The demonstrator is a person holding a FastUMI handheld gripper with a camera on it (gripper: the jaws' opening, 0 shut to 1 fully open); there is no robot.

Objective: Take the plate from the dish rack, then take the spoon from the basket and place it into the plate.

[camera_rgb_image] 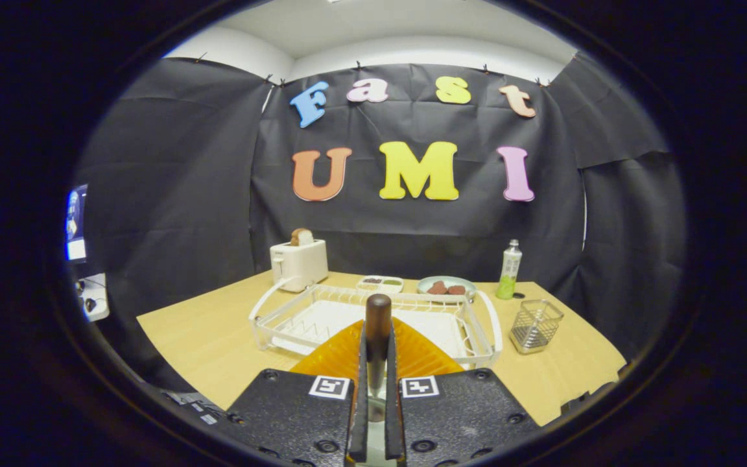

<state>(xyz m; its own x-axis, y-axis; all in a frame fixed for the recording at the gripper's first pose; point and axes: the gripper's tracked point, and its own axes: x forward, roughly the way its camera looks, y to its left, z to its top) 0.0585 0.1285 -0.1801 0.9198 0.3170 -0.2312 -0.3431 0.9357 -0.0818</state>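
spoon (377,324): bowl end hidden low between the gripper (377,389) fingers; dark handle alone visible.
plate (412,353): near part covered by the gripper body.
dish rack (477,324): near rail partly masked by the plate.
small dishes (380,283) behind the dish rack: contents too small to identify.

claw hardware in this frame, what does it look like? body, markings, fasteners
The claw has two broad, dark, textured body plates side by side, each with a square black-and-white fiducial tag at its inner top corner. Round screw heads dot the plates' corners and lower edges. Two slim upright fingers run close together up the middle. No cables or sleeve visible.
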